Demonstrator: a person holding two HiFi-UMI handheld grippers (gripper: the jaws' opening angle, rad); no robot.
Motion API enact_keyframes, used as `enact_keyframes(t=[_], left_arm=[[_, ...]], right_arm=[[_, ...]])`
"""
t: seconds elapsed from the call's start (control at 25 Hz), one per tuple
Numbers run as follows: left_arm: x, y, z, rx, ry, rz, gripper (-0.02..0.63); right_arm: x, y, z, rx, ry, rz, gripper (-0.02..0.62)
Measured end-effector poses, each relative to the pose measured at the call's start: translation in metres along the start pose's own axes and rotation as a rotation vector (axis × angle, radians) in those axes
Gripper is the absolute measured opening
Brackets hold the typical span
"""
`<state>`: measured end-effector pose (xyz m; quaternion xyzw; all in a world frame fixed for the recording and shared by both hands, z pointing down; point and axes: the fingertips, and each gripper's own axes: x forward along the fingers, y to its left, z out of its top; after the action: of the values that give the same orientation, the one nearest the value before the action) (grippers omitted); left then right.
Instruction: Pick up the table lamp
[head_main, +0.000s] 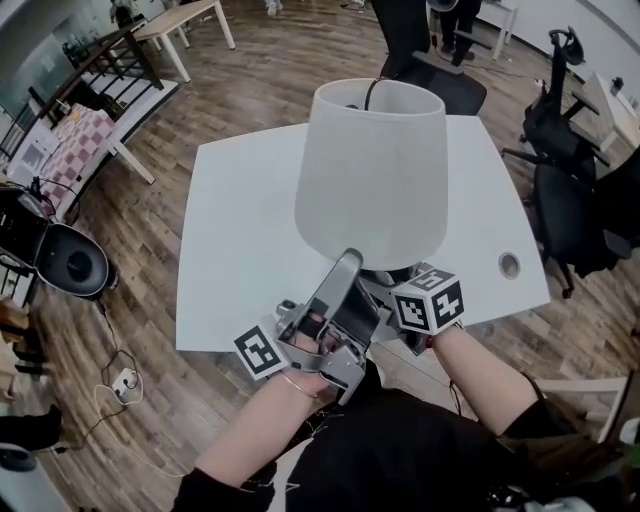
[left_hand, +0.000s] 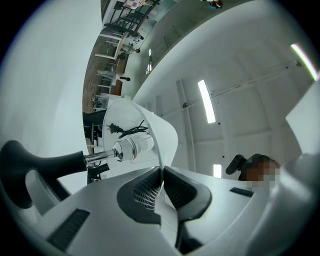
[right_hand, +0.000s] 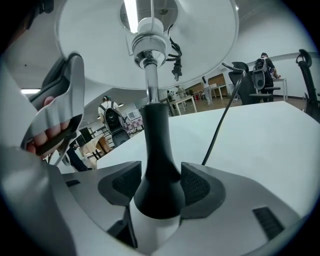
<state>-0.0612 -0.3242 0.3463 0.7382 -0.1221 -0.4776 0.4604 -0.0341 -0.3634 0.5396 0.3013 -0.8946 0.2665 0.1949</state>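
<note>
The table lamp stands near the front edge of the white table (head_main: 230, 230), its white shade (head_main: 370, 170) hiding the stem from the head view. My left gripper (head_main: 350, 262) points up from below and is shut on the shade's thin lower rim (left_hand: 159, 150). Inside the shade I see the socket (left_hand: 132, 147), a metal neck and the bundled plug. My right gripper (head_main: 392, 288) is mostly hidden under the shade. It is open wide (right_hand: 159, 187), with the lamp's black stem (right_hand: 155, 145) between its jaws, close to both pads.
The lamp's black cord (right_hand: 220, 125) trails across the table top (right_hand: 260, 140). A cable hole (head_main: 509, 264) sits at the table's right. Black office chairs (head_main: 570, 200) stand right and behind. On the wooden floor at the left are a round black appliance (head_main: 70, 260) and a power strip (head_main: 125, 380).
</note>
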Motion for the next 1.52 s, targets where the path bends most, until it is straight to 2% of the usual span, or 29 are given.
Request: enact_keyframes(t=[0.04, 0.24, 0.44, 0.8, 1.52], left_arm=[[-0.001, -0.001, 0.000, -0.003, -0.002, -0.002, 0.026], [-0.008, -0.006, -0.007, -0.008, 0.007, -0.014, 0.026], [-0.012, -0.011, -0.012, -0.015, 0.018, -0.025, 0.023], [-0.010, -0.028, -0.007, -0.028, -0.014, -0.076, 0.018], [0.023, -0.140, -0.067, 0.097, 0.078, -0.209, 0.018]], right_arm=[[0.000, -0.001, -0.001, 0.007, 0.000, -0.005, 0.235], [-0.002, 0.002, -0.001, -0.024, 0.003, -0.022, 0.207], [-0.005, 0.005, -0.003, -0.047, 0.014, -0.051, 0.199], [-0.021, 0.015, 0.004, -0.118, -0.006, -0.070, 0.190], [-0.137, 0.065, 0.045, -0.216, -0.214, -0.116, 0.185]])
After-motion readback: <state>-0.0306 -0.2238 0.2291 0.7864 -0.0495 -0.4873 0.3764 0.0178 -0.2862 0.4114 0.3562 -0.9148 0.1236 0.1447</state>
